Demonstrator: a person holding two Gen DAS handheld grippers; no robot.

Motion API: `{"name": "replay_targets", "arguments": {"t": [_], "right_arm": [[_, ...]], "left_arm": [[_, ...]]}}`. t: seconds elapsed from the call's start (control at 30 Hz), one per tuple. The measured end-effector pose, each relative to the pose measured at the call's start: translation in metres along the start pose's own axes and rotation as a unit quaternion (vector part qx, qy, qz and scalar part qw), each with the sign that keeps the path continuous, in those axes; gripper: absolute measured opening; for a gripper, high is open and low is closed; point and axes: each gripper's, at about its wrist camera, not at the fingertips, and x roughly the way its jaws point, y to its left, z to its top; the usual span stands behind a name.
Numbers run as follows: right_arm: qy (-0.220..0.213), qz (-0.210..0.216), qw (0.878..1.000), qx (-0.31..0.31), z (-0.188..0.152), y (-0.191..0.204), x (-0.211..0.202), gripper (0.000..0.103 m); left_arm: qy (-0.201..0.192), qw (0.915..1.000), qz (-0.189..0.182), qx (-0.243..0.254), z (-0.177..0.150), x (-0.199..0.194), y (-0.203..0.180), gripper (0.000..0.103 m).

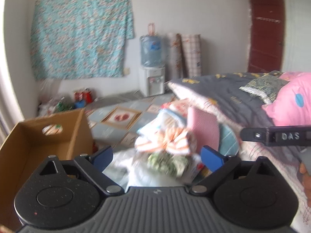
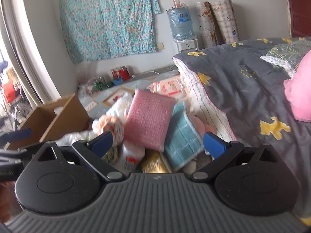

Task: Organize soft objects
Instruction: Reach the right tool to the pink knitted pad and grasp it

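Both tools are gaping wide, holding nothing: the left tool [image 1: 156, 158] is hanging over a striped cloth [image 1: 173, 140], and the right tool [image 2: 157, 142] is facing a pink pad [image 2: 148, 119] leaning in the pile beside the box [image 2: 56, 120] and bed [image 2: 243, 89].

We log the setting as a home bedroom. Evidence: a bed with a grey quilt [image 2: 243, 81] and pink pillow [image 1: 291, 101], a floral cloth [image 2: 108, 19] hung on the wall, a water dispenser [image 1: 152, 66], rolled mats [image 2: 217, 21] against the wall, and a patterned floor mat [image 1: 120, 116].
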Motion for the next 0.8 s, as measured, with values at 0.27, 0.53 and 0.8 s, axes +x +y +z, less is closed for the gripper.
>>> {"name": "replay_targets", "arguments": {"t": [0.27, 0.53, 0.8], "right_arm": [[0.029, 0.061, 0.995, 0.078, 0.038, -0.047, 0.068, 0.062], [0.074, 0.101, 0.984, 0.124, 0.029, -0.068, 0.131, 0.050], [0.087, 0.135, 0.975, 0.152, 0.029, -0.073, 0.153, 0.050]], "left_arm": [[0.022, 0.9954, -0.090, 0.023, 0.031, 0.079, -0.019, 0.048], [0.102, 0.9864, -0.128, 0.020, 0.045, 0.147, -0.026, 0.033], [0.142, 0.9809, -0.132, 0.013, 0.045, 0.176, -0.026, 0.035]]}}
